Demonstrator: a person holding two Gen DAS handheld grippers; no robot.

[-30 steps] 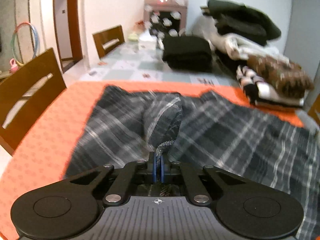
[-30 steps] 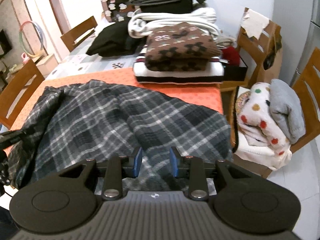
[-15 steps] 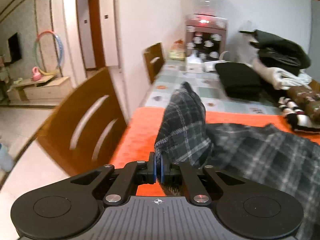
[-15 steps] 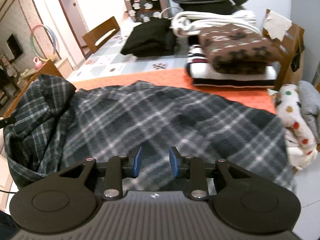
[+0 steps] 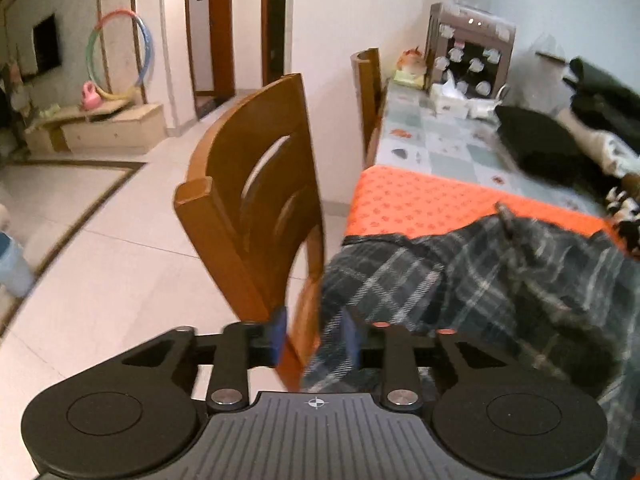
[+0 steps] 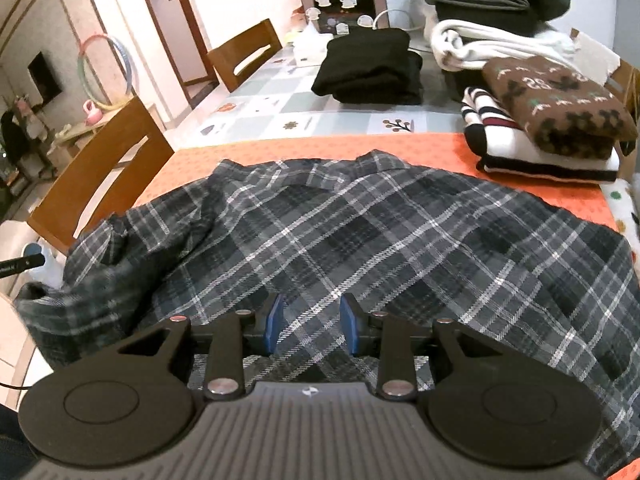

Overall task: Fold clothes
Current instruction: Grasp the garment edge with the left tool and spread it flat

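Observation:
A dark grey plaid shirt (image 6: 360, 232) lies spread on the orange tablecloth (image 6: 320, 144), collar toward the far side. One sleeve is bunched at the left table edge (image 6: 100, 272) and droops over it (image 5: 400, 280). My left gripper (image 5: 315, 336) hangs just off that edge beside a chair; its jaws are opening. A fold of the plaid sleeve lies loose between them, against the right pad (image 5: 350, 336), not pinched. My right gripper (image 6: 312, 324) hovers over the shirt's near hem; its jaws are apart, opening slightly, with nothing gripped.
A wooden chair (image 5: 248, 208) stands tight against the table's left side, right in front of my left gripper. Folded clothes are stacked at the far right (image 6: 552, 120), and a black folded garment (image 6: 372, 64) lies further back. A second chair (image 6: 244, 56) stands beyond.
My left gripper carried the pinched sleeve leftward past the table edge, then its jaws parted and the sleeve slackened. My right gripper slid left over the shirt, staying open.

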